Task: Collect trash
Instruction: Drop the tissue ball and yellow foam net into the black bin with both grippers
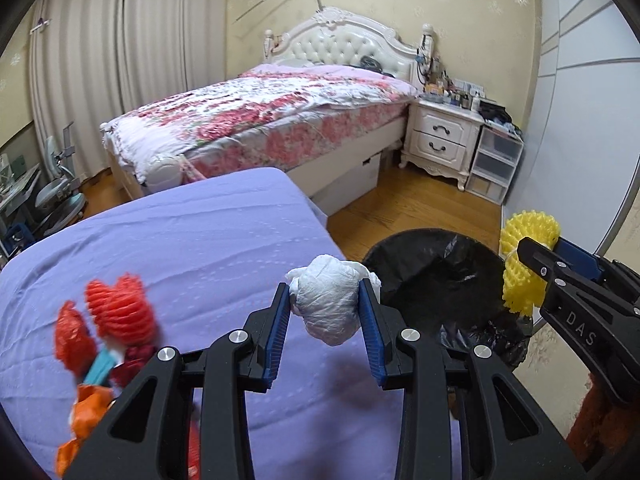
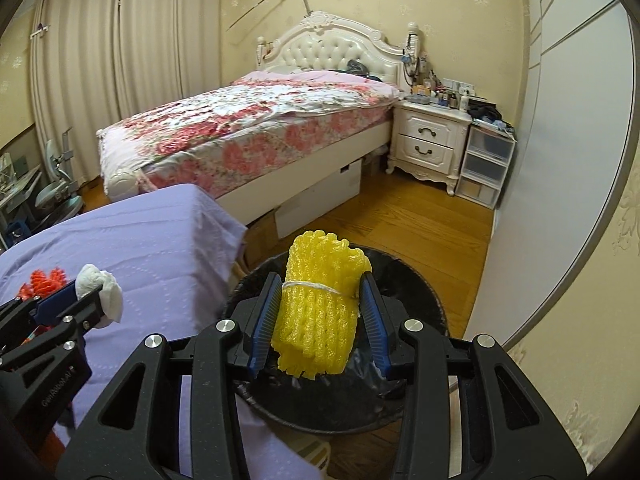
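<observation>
A: Listing held items: left hand-held gripper (image 1: 325,312) pinches a crumpled white tissue wad (image 1: 328,300) above the lilac-covered bed's (image 1: 180,232) edge.

B: Right hand-held gripper (image 2: 320,320) pinches a yellow foam-net roll tied with white string (image 2: 320,304), over the round black-lined trash bin (image 2: 416,280).

A: Remaining: red foam netting (image 1: 120,304), lying on the lilac cover.

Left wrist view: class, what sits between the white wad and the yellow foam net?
The black-lined bin's open mouth lies between white wad and yellow foam net.
</observation>
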Motion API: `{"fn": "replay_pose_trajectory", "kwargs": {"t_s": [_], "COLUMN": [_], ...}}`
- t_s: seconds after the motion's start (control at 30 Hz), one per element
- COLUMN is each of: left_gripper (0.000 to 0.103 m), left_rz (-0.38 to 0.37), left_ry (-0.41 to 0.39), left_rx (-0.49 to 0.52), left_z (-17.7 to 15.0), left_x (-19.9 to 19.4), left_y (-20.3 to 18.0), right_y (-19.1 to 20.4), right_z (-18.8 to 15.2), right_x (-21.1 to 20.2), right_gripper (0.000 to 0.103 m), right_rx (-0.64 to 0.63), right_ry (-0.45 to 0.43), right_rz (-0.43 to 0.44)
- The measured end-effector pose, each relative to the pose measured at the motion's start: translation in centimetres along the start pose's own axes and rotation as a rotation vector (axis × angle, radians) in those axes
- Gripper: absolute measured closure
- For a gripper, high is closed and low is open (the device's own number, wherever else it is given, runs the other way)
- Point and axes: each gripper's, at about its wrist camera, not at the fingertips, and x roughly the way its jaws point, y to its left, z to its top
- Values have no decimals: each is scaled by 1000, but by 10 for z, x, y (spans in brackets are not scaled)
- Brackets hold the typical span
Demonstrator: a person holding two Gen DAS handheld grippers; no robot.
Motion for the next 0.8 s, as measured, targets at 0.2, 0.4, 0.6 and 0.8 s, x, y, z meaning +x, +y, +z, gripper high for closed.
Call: {"fn": "replay_pose_trajectory", "kwargs": {"t_s": [0.2, 0.4, 0.6, 0.8], "left_gripper": [68, 68, 63, 34], "left_rz": [-16, -18, -23, -4], "left_ry": [36, 75, 91, 80], "left_rx": [36, 74, 86, 59], "left_z": [4, 4, 4, 8], "left_x": [29, 53, 61, 61], "left_y": [-25, -44, -53, -48], "right_y": [-15, -29, -39, -42], "right_z": [-1, 0, 0, 1], "right_x": [24, 45, 53, 49], "right_gripper": [63, 63, 56, 42], "right_rx": [33, 69, 93, 98], "right_ry": [32, 57, 64, 46], "right_rz": [-29, -52, -63, -105]}}
